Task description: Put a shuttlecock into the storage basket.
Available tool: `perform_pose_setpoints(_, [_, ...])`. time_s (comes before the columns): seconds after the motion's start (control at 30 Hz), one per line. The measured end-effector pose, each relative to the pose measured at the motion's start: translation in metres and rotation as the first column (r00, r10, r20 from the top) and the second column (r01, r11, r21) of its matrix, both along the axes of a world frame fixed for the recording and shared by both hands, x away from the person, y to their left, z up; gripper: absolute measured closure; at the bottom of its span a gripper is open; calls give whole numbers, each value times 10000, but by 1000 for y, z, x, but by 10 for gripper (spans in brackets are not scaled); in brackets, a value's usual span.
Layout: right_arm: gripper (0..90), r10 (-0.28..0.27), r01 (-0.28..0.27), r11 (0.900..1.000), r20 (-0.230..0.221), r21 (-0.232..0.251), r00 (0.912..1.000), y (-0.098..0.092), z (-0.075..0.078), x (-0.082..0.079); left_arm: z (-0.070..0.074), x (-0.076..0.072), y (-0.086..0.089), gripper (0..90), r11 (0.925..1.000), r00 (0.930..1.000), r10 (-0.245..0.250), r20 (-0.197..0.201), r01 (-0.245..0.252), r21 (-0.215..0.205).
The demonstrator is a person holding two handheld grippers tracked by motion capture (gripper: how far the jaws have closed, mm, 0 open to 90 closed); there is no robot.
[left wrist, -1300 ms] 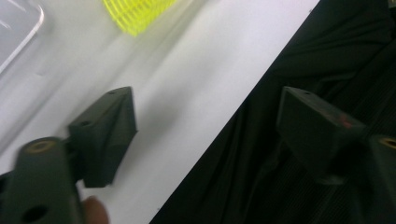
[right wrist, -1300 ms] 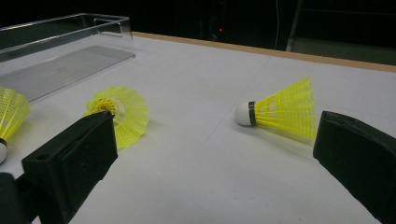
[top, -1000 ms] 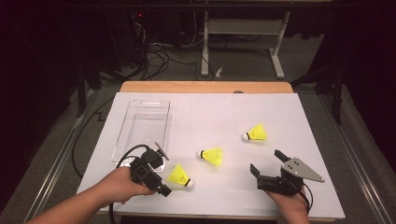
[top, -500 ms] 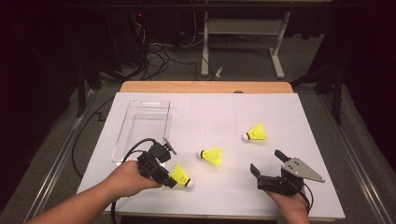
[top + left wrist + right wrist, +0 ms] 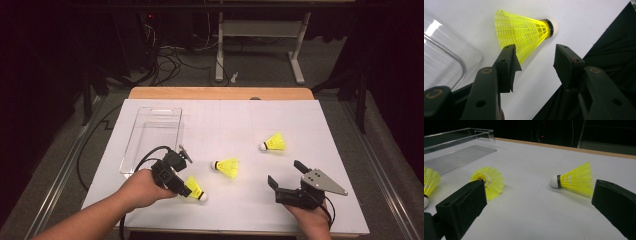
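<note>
Shuttlecock (image 5: 195,188) lies beside the clear tray (image 5: 131,150); left gripper (image 5: 184,189) jaws, just closing, straddle its skirt unpressed; right gripper (image 5: 286,176) jaws gape.

The three shuttlecocks (image 5: 195,188) (image 5: 227,166) (image 5: 274,143) have bright yellow mesh skirts, a black band and a white cork tip. The desk (image 5: 240,125) is white with a tan wooden far edge. The tray (image 5: 150,135) is clear plastic. Both hand-held grippers (image 5: 186,175) (image 5: 287,174) are black, the right one bearing a grey plate.
</note>
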State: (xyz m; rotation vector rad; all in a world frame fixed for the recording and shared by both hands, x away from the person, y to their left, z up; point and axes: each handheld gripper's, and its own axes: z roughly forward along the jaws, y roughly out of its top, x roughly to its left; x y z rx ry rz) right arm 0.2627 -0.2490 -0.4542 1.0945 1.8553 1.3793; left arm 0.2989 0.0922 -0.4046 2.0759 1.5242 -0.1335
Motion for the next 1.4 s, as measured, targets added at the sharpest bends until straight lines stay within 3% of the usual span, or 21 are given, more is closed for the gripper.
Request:
perform_pose_setpoints(0.3, [1, 4, -4, 10000, 11, -11, 10000, 0, 0, 0, -6, 4, -3, 530, 10000, 10000, 26, 52, -26, 64])
perform_pose_setpoints(0.67, [1, 3, -3, 10000, 9, -7, 10000, 0, 0, 0, -14, 5, -9, 525, 9991, 9993, -355, -81, 356, 221])
perform_pose_setpoints(1.4, [1, -29, 29, 10000, -67, -40, 10000, 0, -1, 0, -23, 5, -7, 722, 9965, 9962, -805, -319, 811, 182])
